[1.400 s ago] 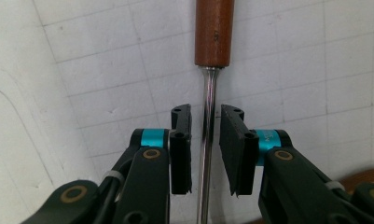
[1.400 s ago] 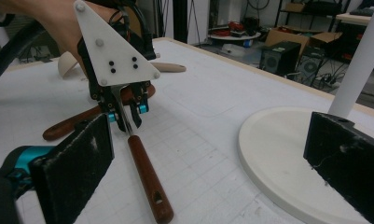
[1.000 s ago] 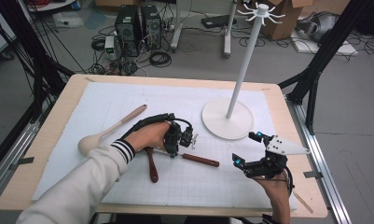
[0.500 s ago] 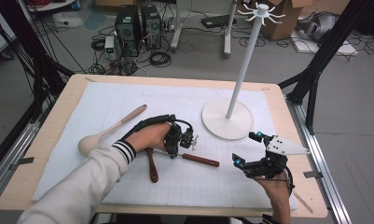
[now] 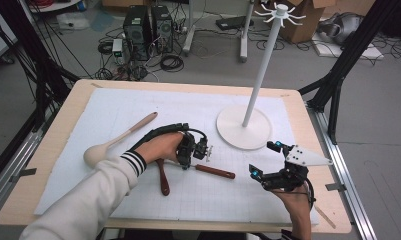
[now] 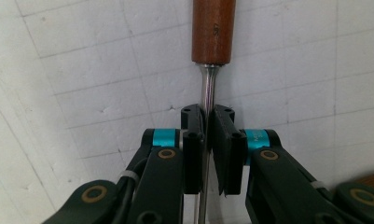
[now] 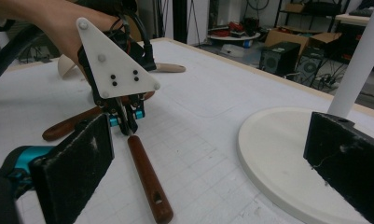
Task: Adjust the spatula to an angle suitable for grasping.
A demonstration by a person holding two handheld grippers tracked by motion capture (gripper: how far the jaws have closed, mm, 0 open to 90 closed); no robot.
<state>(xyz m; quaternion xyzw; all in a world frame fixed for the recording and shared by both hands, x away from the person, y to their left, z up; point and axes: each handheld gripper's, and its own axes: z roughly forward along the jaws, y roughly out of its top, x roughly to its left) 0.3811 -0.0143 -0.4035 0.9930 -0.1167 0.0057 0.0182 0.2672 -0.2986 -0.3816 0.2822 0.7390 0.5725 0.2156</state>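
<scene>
A utensil with a brown wooden handle [image 5: 215, 171] [image 6: 213, 30] [image 7: 145, 179] and a thin metal shank [image 6: 205, 88] lies on the white gridded mat. My left gripper [image 5: 200, 150] [image 6: 206, 122] [image 7: 126, 122] points down at it. Its jaws have just been closing, and the pads now pinch the shank just below the handle. My right gripper [image 5: 263, 159] [image 7: 212, 158] hovers open and wide near the mat's front right, with nothing between its pads. It faces the left gripper across the handle.
A pale wooden spoon [image 5: 118, 140] lies at the mat's left. A second brown-handled utensil [image 5: 163, 177] lies under my left hand. A white stand with a round base [image 5: 233, 131] [image 7: 278, 154] and a tall pole [image 5: 260, 75] rises at the back right.
</scene>
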